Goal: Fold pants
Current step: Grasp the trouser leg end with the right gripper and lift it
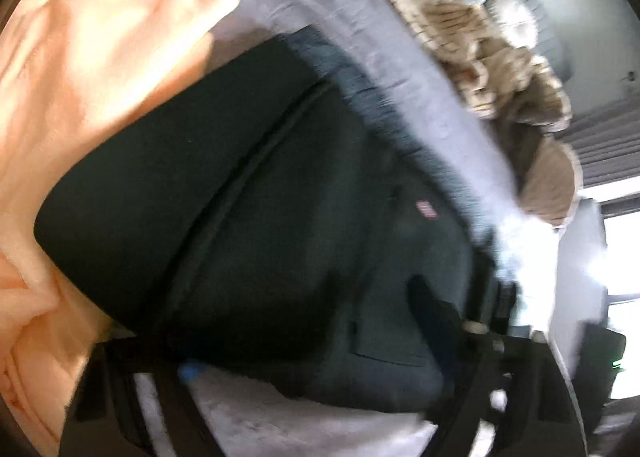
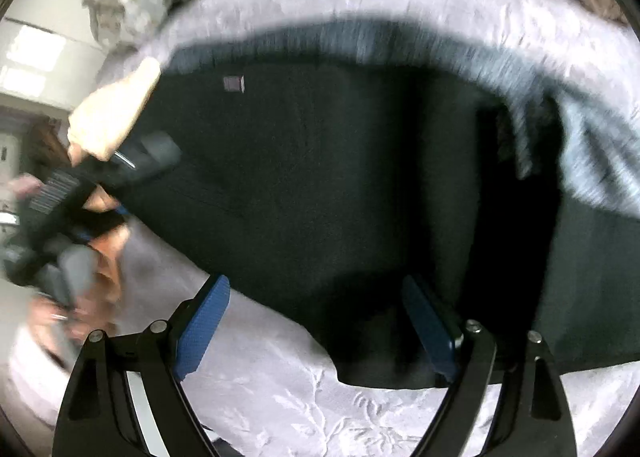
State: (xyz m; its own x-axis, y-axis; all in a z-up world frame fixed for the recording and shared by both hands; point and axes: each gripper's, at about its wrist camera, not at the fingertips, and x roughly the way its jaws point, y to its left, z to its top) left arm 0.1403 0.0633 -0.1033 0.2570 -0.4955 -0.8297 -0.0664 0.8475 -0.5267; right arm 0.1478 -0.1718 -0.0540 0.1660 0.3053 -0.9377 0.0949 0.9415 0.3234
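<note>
Left tool (image 2: 96,201): at the pants' left edge in the right wrist view, held by a hand (image 2: 104,125); blurred, so whether it grips the cloth cannot be told
Pants (image 2: 320,185): dark, spread flat on the pale patterned bed cover (image 2: 320,409); small red tag (image 2: 234,83) near the far edge
Right tool (image 2: 316,321): jaws wide, blue pads (image 2: 204,321) apart; the near pants edge lies between them, unpinched
Peach cloth (image 1: 92,77): beside the pants, left wrist view
</note>
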